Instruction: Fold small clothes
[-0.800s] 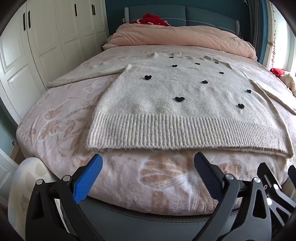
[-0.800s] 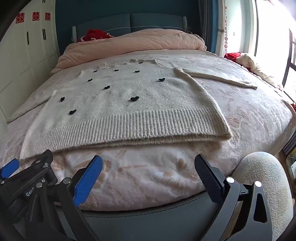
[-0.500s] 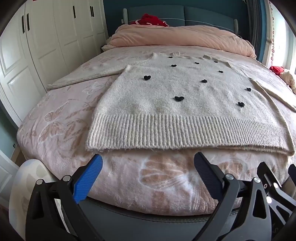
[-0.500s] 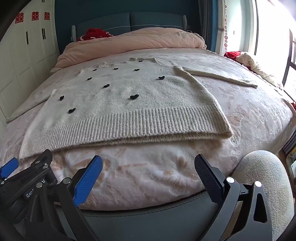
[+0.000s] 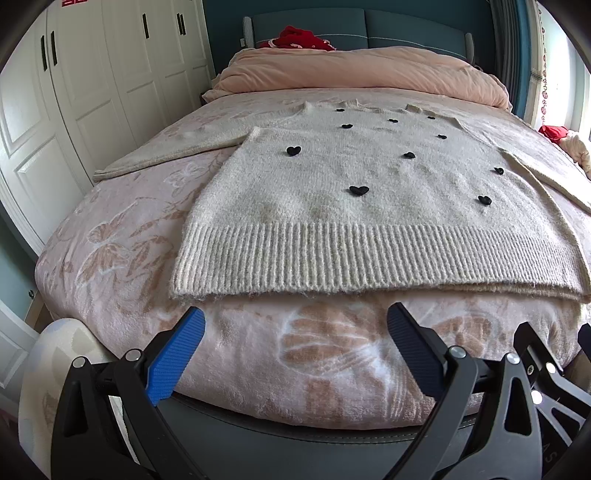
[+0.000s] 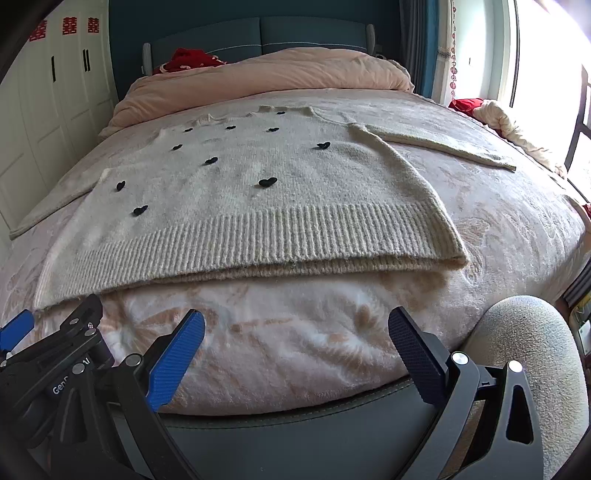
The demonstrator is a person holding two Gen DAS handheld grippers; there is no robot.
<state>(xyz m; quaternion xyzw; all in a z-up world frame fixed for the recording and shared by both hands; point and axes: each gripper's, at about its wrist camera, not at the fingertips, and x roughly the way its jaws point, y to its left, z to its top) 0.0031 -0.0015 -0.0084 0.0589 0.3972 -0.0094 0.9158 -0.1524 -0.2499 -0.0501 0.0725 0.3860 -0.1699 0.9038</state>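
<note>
one cream knitted sweater (image 5: 369, 206) is being displayed flat on the pink floral blanket (image 5: 122, 251) of the bed, ribbed hem nearest the foot edge, both sleeves spread outward. ten small black hearts (image 5: 359, 190) are being counted on its front in the left wrist view; nine are being counted in the right wrist view. one folded pink duvet (image 5: 362, 74) and one red item (image 5: 299, 37) are being shown at the headboard end.

two grippers are being presented. the left gripper (image 5: 295, 343) is being held wide open above the foot of the bed, nothing between its fingers, short of the hem. the right gripper (image 6: 295, 343) is likewise being held wide open and unloaded, short of the hem.

partial lettering "gen" is being read on the left gripper body in the right wrist view. three red paper characters (image 6: 68, 26) are being seen on the white wardrobe (image 6: 55, 92).
</note>
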